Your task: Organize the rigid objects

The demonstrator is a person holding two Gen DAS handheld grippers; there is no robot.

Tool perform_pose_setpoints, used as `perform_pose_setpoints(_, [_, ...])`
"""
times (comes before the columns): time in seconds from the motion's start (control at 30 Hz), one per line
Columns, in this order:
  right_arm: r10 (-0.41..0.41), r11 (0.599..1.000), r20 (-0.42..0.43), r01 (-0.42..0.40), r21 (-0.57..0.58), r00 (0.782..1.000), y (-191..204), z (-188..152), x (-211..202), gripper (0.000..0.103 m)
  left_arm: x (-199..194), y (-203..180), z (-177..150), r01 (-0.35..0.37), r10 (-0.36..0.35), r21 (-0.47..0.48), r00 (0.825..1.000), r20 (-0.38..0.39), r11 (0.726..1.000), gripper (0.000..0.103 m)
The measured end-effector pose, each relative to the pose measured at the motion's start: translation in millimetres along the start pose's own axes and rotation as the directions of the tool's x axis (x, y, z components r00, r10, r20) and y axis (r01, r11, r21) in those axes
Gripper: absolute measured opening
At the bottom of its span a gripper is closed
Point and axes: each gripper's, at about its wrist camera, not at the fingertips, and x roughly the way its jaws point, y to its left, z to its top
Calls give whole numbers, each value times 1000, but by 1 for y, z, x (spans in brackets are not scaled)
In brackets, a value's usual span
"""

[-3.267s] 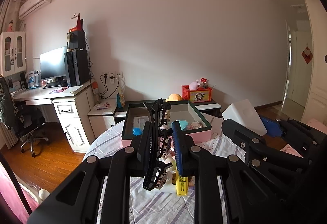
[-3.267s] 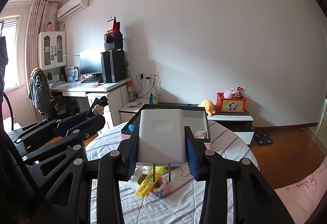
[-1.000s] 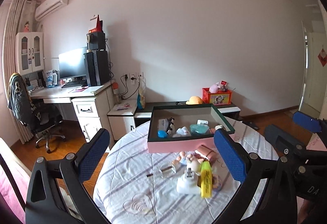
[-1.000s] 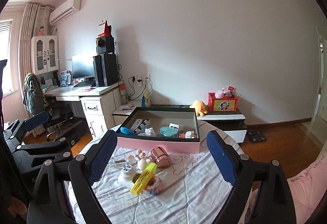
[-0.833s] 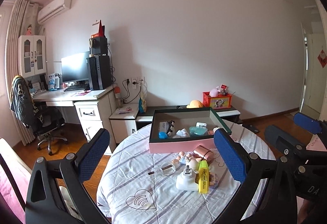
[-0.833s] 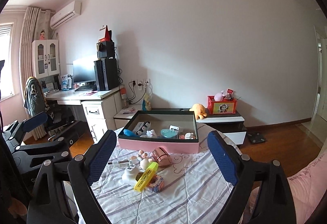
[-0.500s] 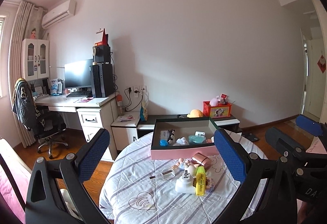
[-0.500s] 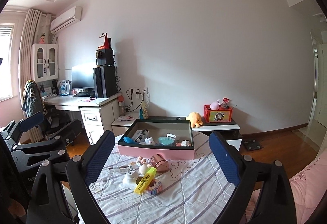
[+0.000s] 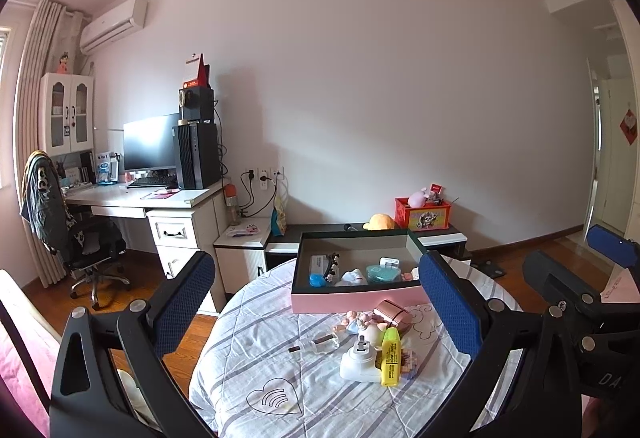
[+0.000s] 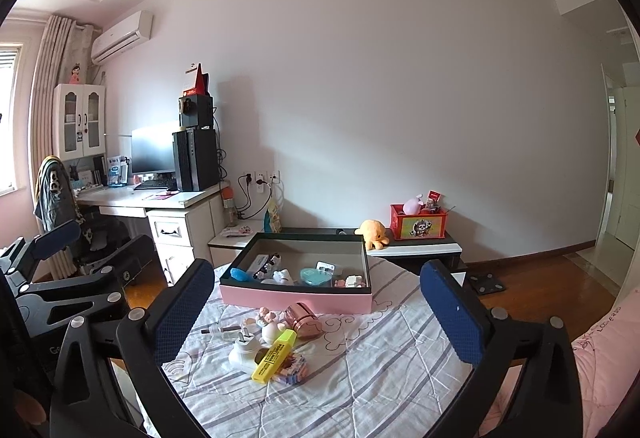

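On the left side, the left gripper [image 9: 320, 302] is held above the near edge of the round desk with a striped white cloth [image 9: 256, 350], and its blue-padded fingers [image 9: 184, 302] are wide apart with nothing between them. On the cloth lies a small clear glass bottle [image 9: 318, 343], then a white plug adapter [image 9: 359, 360] with a yellow highlighter pen [image 9: 390, 356] leaning on it, touching a small multicoloured block [image 10: 291, 372]. Just behind them are small pastel figurines [image 9: 360, 322] and a rose-gold metal cylinder [image 9: 390, 312]. Further back stands the shallow pink box with a dark green rim [image 9: 356, 296], holding several small objects. On the right side, the right gripper [image 10: 316, 314] also has its fingers [image 10: 452, 314] spread wide and empty, over the same desk.
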Motion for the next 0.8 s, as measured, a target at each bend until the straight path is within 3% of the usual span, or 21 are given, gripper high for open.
perform_pose_setpoints(0.27, [1,1000,-54,-1,1,999,-2,-8,25,103,28,-2,-9,4,-3,6,999,-43,1000,103])
perform_pose_setpoints(0.4, [-9,1000,-116,7,-13,993,-2,-22,50,103,52,1,-24,35,-33,8,993,-109,999,103])
perform_pose_setpoints(0.63, [-27,1000,-264,30,6,964,-12,-61,102,103,105,17,-67,26,-30,-16,958,-284,1000,103])
perform_pose_setpoints(0.8, [-34,999,-342,42,17,939,-20,-83,135,103,144,24,-98,15,-24,-27,916,-401,1000,103])
